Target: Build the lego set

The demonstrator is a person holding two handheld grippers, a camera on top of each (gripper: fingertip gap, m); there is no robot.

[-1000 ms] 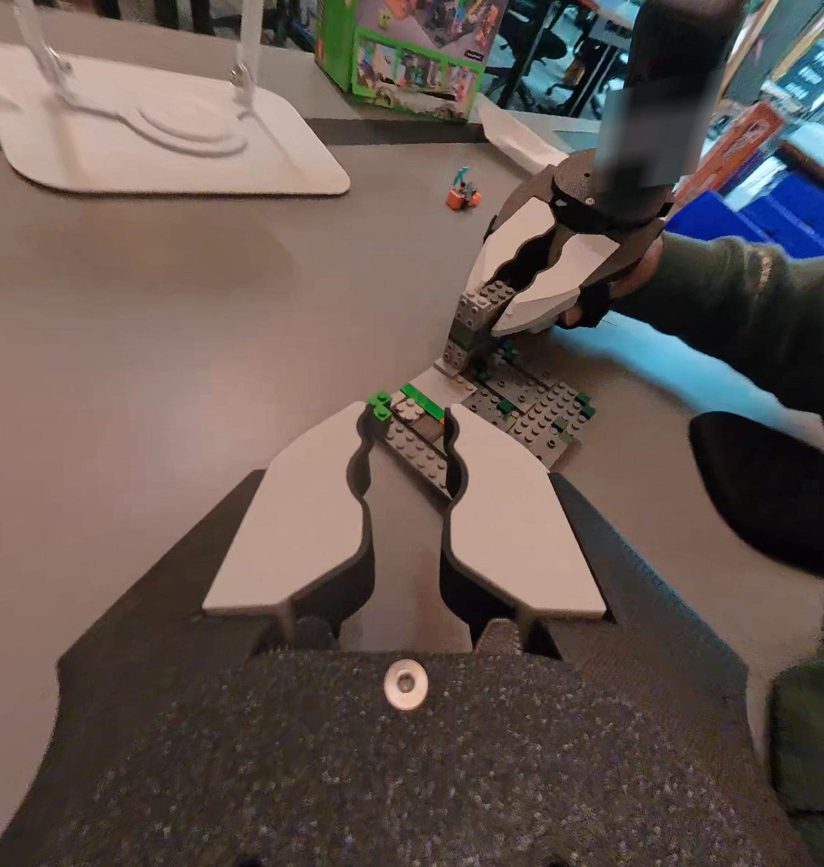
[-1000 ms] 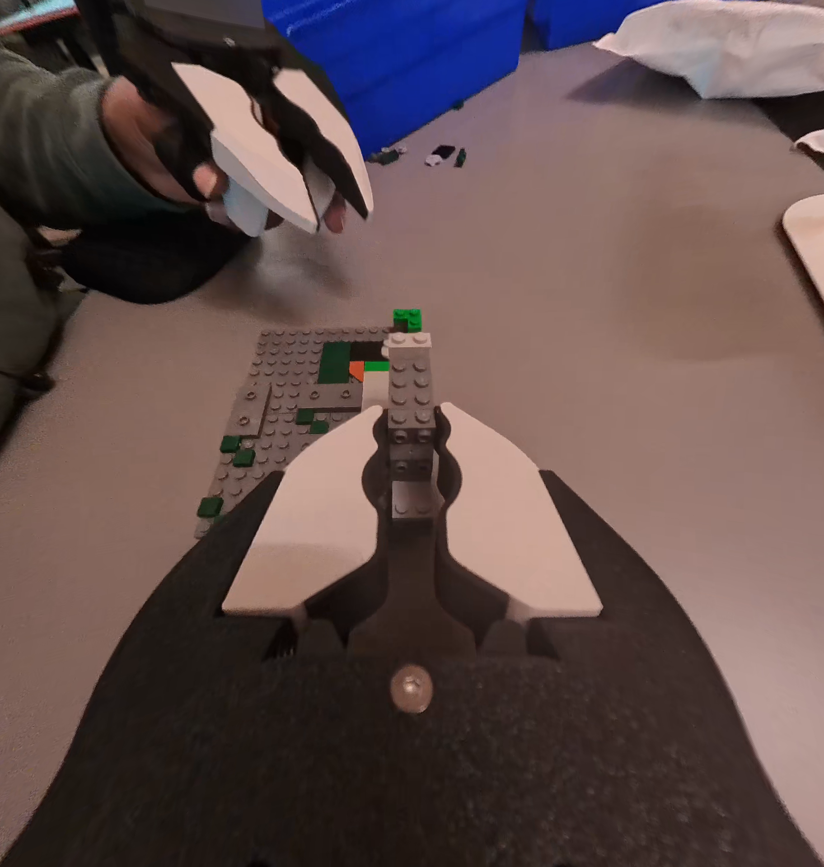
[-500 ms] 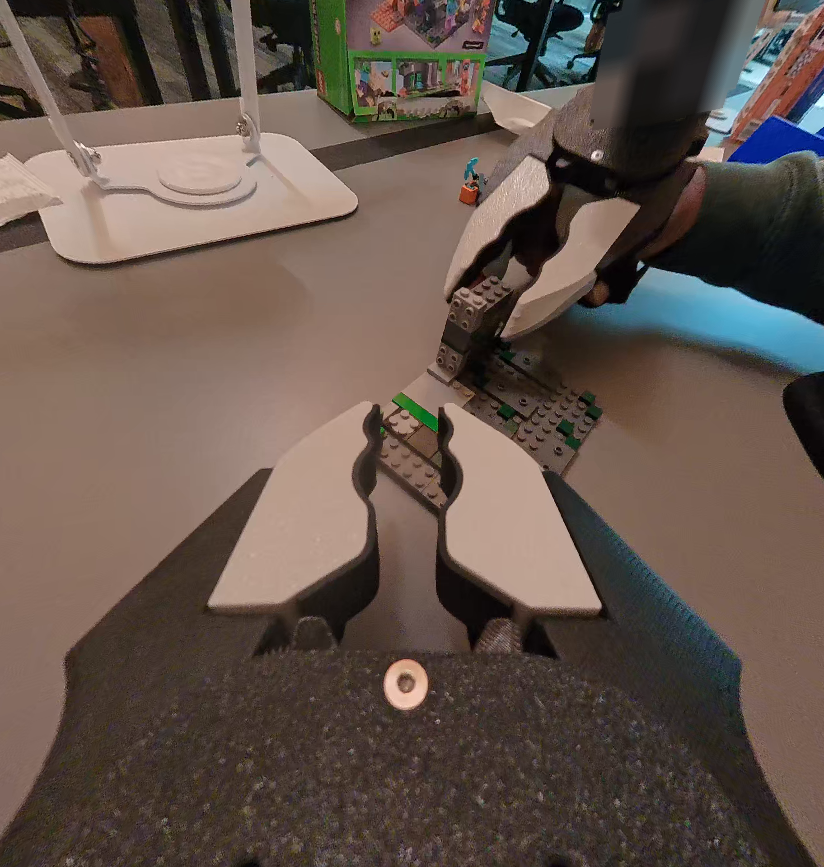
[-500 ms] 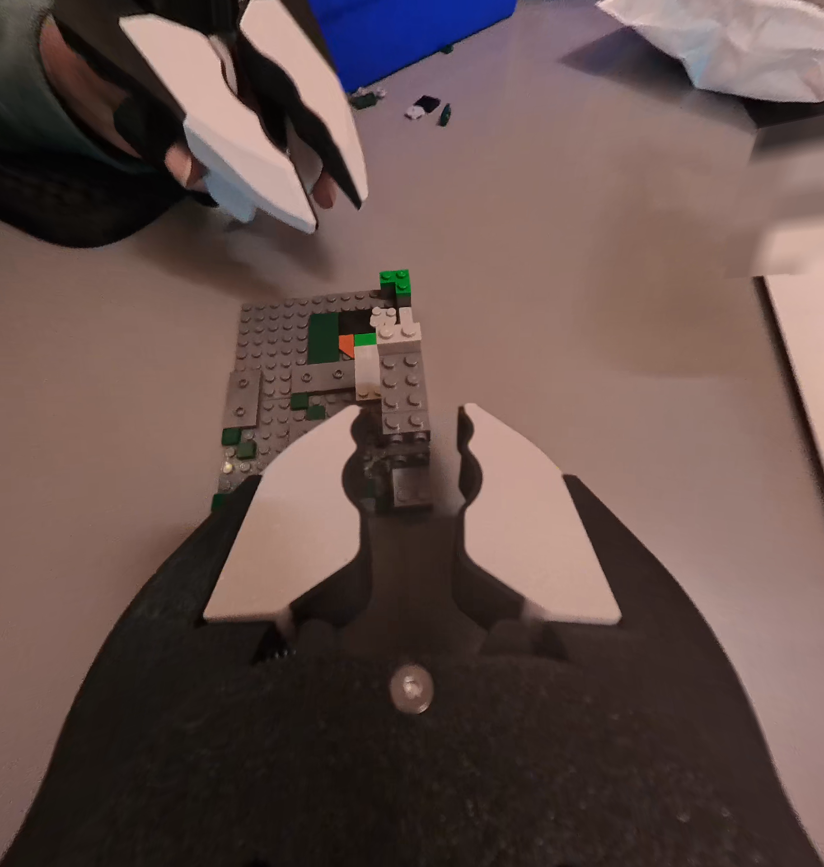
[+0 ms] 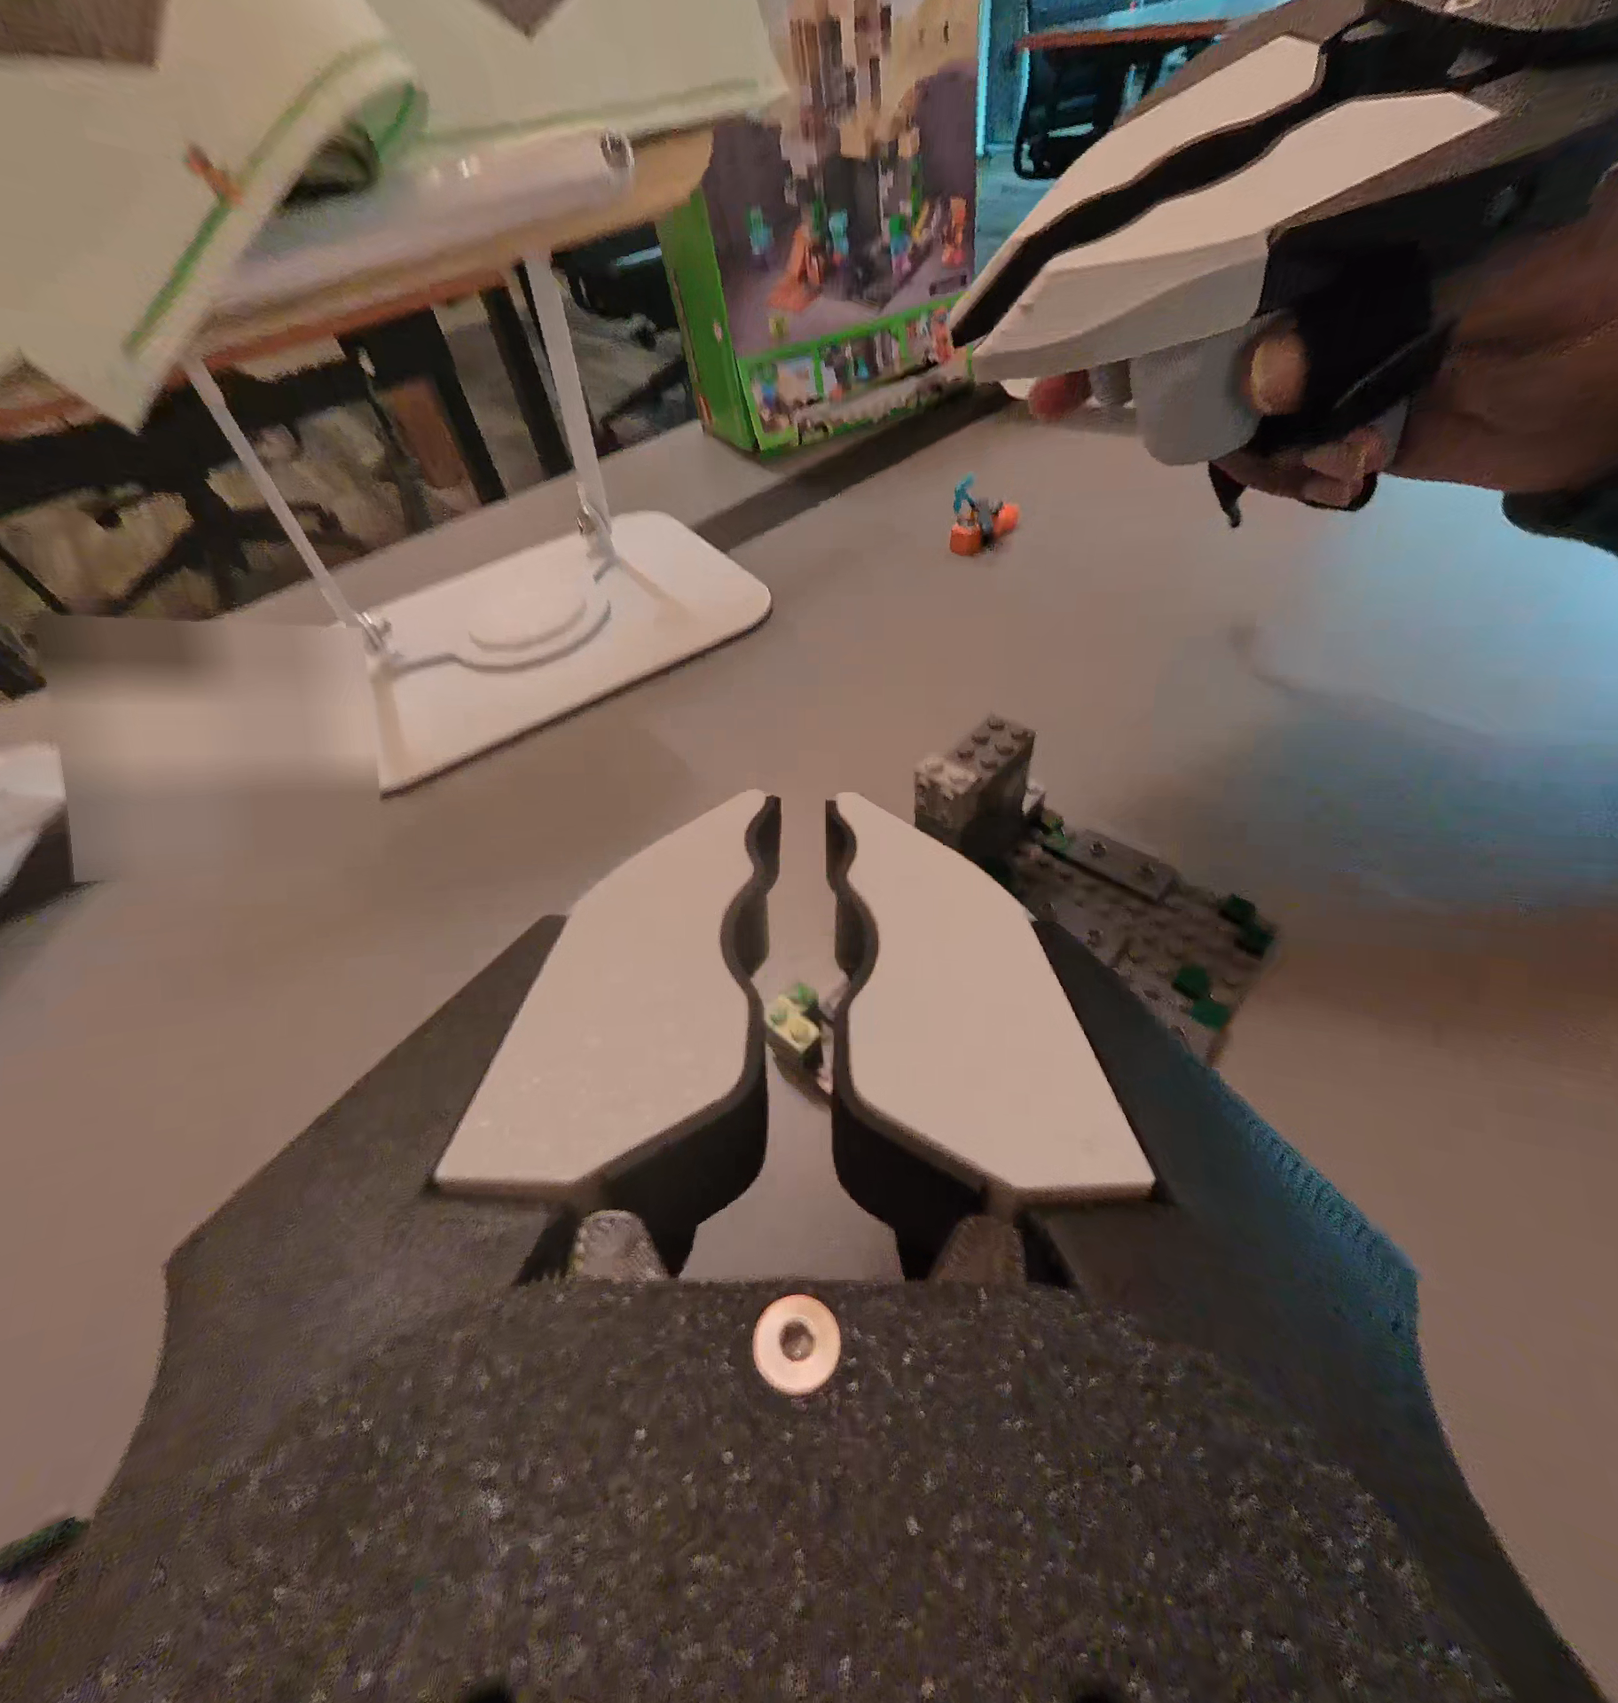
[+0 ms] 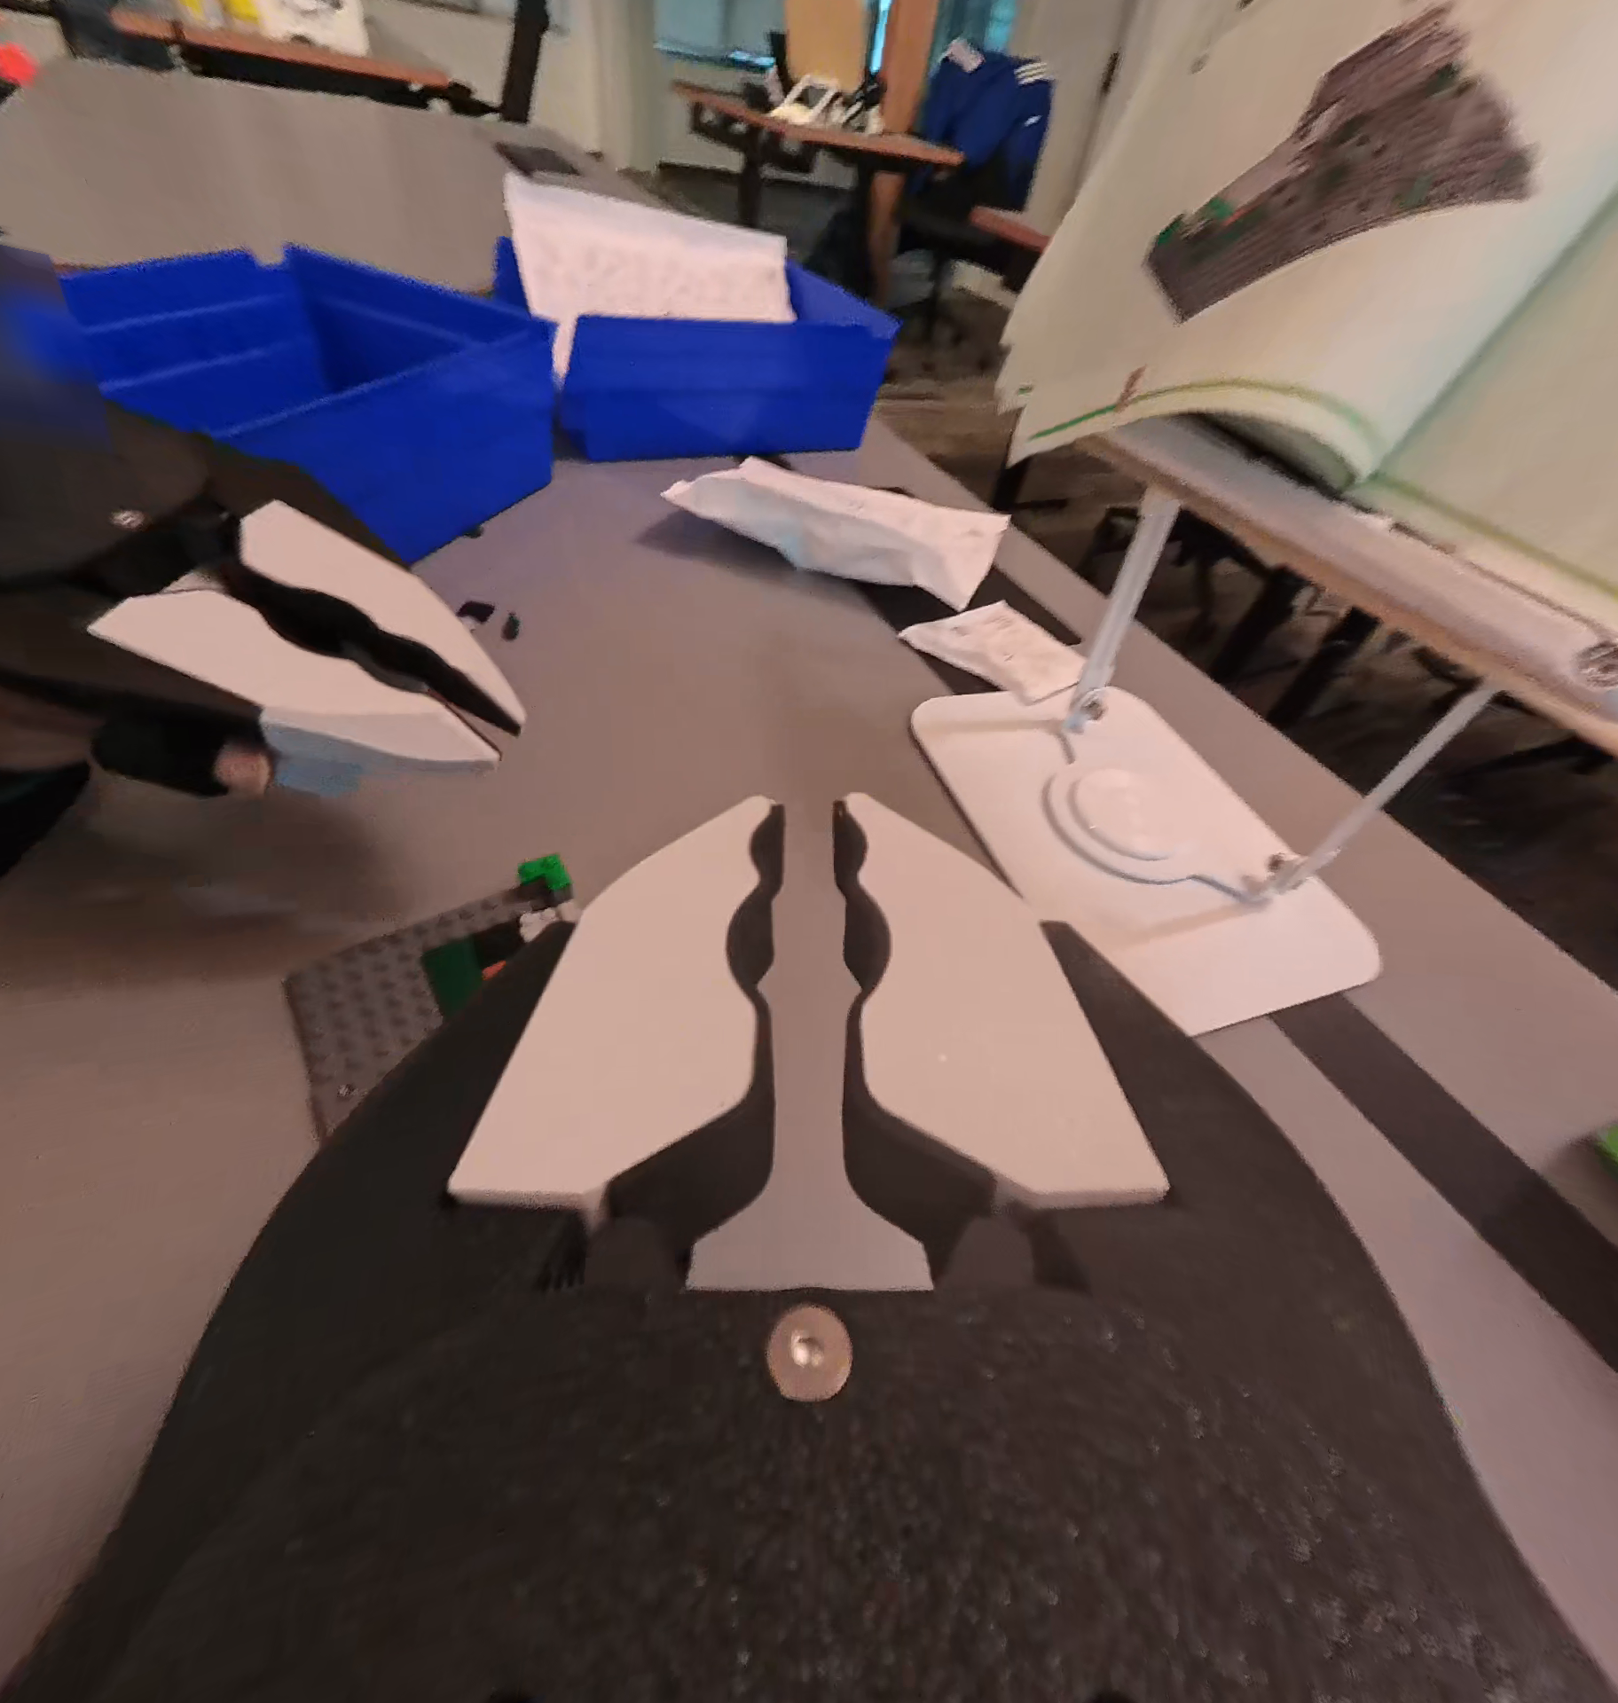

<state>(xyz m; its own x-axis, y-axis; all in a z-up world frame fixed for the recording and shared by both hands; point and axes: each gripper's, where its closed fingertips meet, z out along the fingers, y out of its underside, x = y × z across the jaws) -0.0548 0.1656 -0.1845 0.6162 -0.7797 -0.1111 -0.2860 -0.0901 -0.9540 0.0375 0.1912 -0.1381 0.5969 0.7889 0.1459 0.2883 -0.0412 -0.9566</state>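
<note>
The lego build is a grey baseplate [image 5: 1146,921] with dark green bits and a grey brick tower [image 5: 976,792] standing on its far corner. In the right wrist view the baseplate [image 6: 363,1004] lies low left, with a green brick [image 6: 543,871] at its corner. My left gripper [image 5: 801,809] hovers above the build's near corner, its jaws almost together and empty. A small green brick [image 5: 794,1023] shows on the table through the gap. My right gripper [image 6: 805,809] is lifted clear of the build, jaws almost together, empty. It also shows in the left wrist view [image 5: 967,336].
A white stand [image 5: 556,636] holds an open instruction booklet [image 6: 1340,230] over the table's far side. The lego box [image 5: 842,230] and a small orange figure [image 5: 980,525] sit behind the build. Blue bins [image 6: 372,369] and white bags [image 6: 842,534] lie beyond. Left tips to right tips: about 12 cm. My left gripper is the nearer one to the green brick [image 6: 543,871]: about 7 cm, against 15 cm. It is also in sight in the left wrist view [image 5: 800,1004].
My right gripper let go of the grey tower, rose away from the build and closed. My left gripper narrowed and lifted, and both views tilted up.
</note>
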